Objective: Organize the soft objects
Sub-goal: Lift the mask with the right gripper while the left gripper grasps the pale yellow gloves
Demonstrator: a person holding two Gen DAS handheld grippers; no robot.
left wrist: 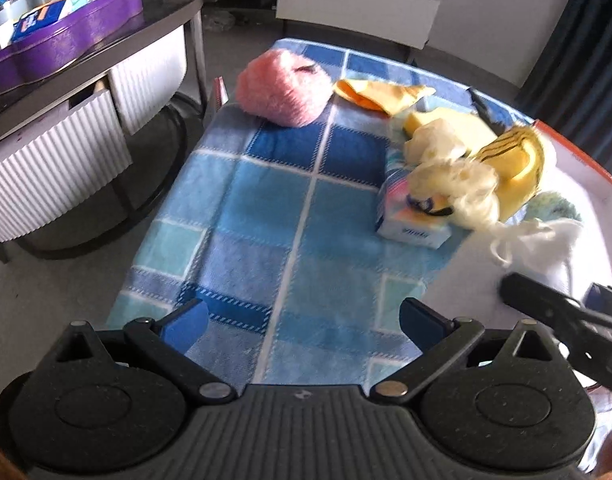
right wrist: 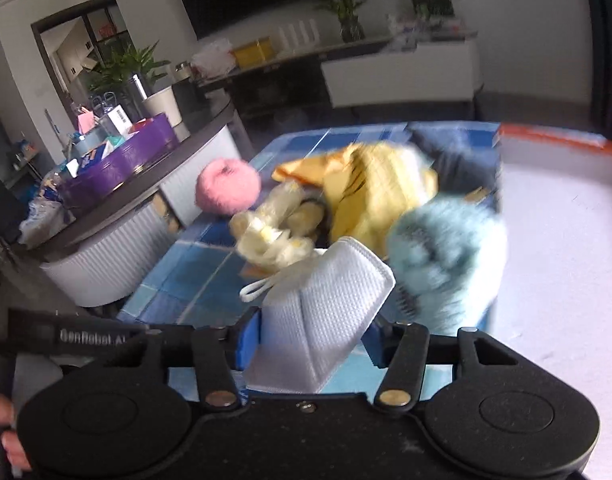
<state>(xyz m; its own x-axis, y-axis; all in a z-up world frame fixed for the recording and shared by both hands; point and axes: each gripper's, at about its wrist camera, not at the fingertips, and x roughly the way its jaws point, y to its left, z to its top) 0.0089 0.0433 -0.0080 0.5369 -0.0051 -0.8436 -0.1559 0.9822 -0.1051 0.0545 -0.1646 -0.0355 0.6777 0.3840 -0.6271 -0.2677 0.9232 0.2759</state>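
Left wrist view. Left gripper point(left wrist: 301, 316) spread wide and empty, poised above the blue checked towel point(left wrist: 265, 208). Pink fluffy ball point(left wrist: 283, 90) at the far left corner of the towel; orange-yellow cloth point(left wrist: 380, 94) just beside it. Yellow striped plush point(left wrist: 514, 160) piled with cream fluffy pieces point(left wrist: 454, 180) partly over a tissue pack point(left wrist: 414, 220). White mask point(left wrist: 546, 240) visible at right, near the white tray with orange rim point(left wrist: 574, 152). Part of the right tool entering from the lower right. Side table point(left wrist: 105, 60) with purple tin point(left wrist: 65, 36) well apart at left.

Right wrist view. Right gripper point(right wrist: 312, 340) closed on the white mask point(right wrist: 322, 304), blue pads point(right wrist: 249, 340) pressing the folded body from both sides; elastic loop point(right wrist: 257, 290) hanging free to the left. Mask held low in front of the pile, above the near edge of the towel point(right wrist: 193, 276). Pale blue fluffy item point(right wrist: 450, 260) just beside the mask at right, blurred. Yellow plush point(right wrist: 378, 192) and cream pieces point(right wrist: 269, 236) directly behind; pink ball point(right wrist: 227, 192) farther back. White tray surface point(right wrist: 566, 240) at right.

Handling, as judged: mask very light, limp and thin, likely to fold or slip; best held across the stiffer centre fold, as here. Dangling loop liable to snag on the cream pieces. Crowded pile and blue fluff obstructing a direct path toward the tray.
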